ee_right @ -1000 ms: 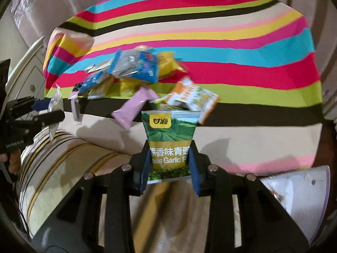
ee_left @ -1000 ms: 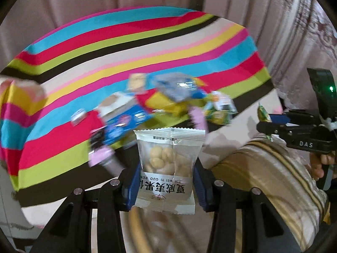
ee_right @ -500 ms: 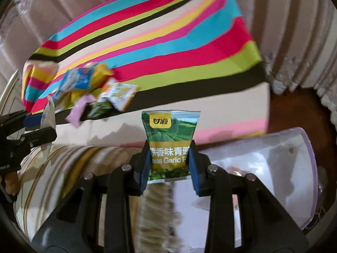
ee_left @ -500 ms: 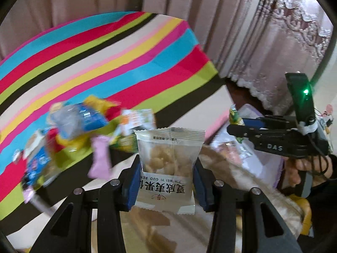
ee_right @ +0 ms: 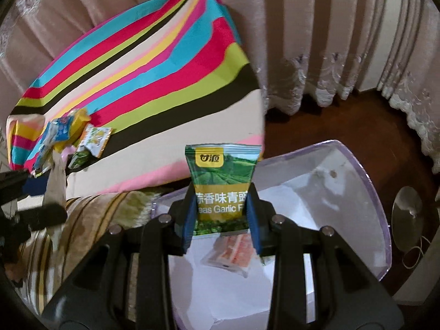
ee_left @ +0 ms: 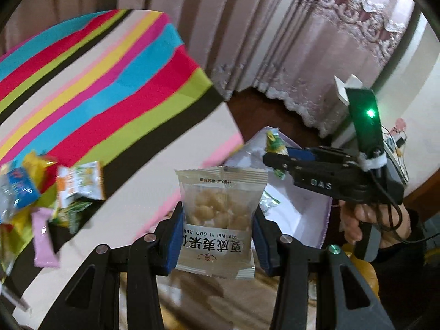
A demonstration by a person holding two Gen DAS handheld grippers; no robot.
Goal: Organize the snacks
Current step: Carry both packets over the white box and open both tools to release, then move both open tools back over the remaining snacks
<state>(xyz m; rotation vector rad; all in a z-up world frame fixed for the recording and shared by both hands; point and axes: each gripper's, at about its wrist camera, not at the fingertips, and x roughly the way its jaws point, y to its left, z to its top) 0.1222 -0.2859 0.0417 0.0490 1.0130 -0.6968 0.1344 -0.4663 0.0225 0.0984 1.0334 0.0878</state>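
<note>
White bin (ee_right: 343,192) interior mostly open — one orange packet (ee_right: 233,253) on its floor; snack pile (ee_right: 68,137) crowds the striped surface's (ee_right: 165,68) left edge.

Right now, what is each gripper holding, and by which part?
Left gripper pinches the clear nut packet by its lower side edges. Right gripper pinches the green garlic-pea packet by its lower sides.

Soft, dim indoor light; fisheye bending and dark corners; motion blur smears the outer areas.

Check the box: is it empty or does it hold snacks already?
Not empty: one orange packet lies on the white floor of the box.
</note>
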